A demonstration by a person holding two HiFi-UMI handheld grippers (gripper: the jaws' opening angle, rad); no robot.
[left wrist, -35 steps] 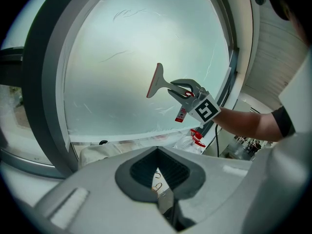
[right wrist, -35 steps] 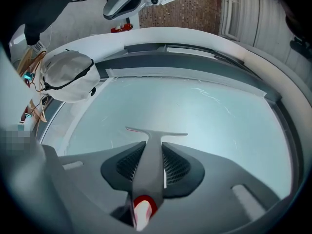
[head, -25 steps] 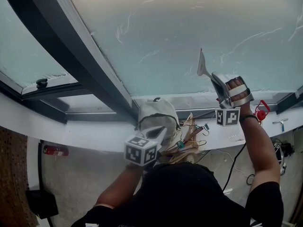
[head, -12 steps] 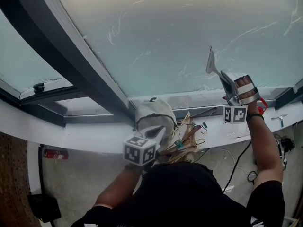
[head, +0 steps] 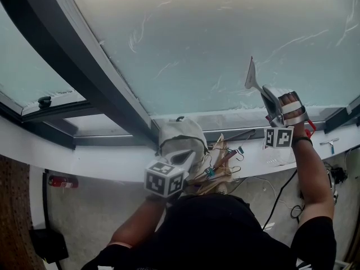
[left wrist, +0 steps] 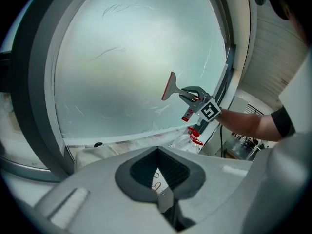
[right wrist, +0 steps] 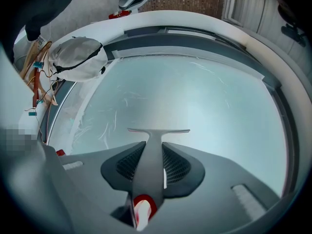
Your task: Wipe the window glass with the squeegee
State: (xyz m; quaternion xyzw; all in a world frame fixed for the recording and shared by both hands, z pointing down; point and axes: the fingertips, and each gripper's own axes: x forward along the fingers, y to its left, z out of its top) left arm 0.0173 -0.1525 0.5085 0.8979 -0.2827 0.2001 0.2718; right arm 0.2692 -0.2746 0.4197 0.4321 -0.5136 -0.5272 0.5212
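A grey squeegee (head: 251, 76) stands with its blade against the lower part of the frosted window glass (head: 197, 38). My right gripper (head: 269, 101) is shut on its handle. In the right gripper view the handle (right wrist: 148, 172) runs between the pads and the blade (right wrist: 158, 130) lies flat on the glass (right wrist: 204, 101). My left gripper (head: 179, 163) hangs low below the sill, away from the glass. Its jaws look shut with nothing between them (left wrist: 158, 155). The left gripper view shows the squeegee (left wrist: 170, 87) and the right gripper (left wrist: 195, 94) from the side.
A dark window frame bar (head: 90, 72) slants to the left of the pane. On the white sill (head: 112, 159) lie a white cloth bag (head: 180, 136), wooden clip hangers (head: 222, 163), a red clip (head: 310, 129) and a small tool (head: 331, 144). Cables hang under the sill.
The right gripper carried the squeegee a little to the right along the glass, then nearly stopped. The left gripper has stayed low below the sill.
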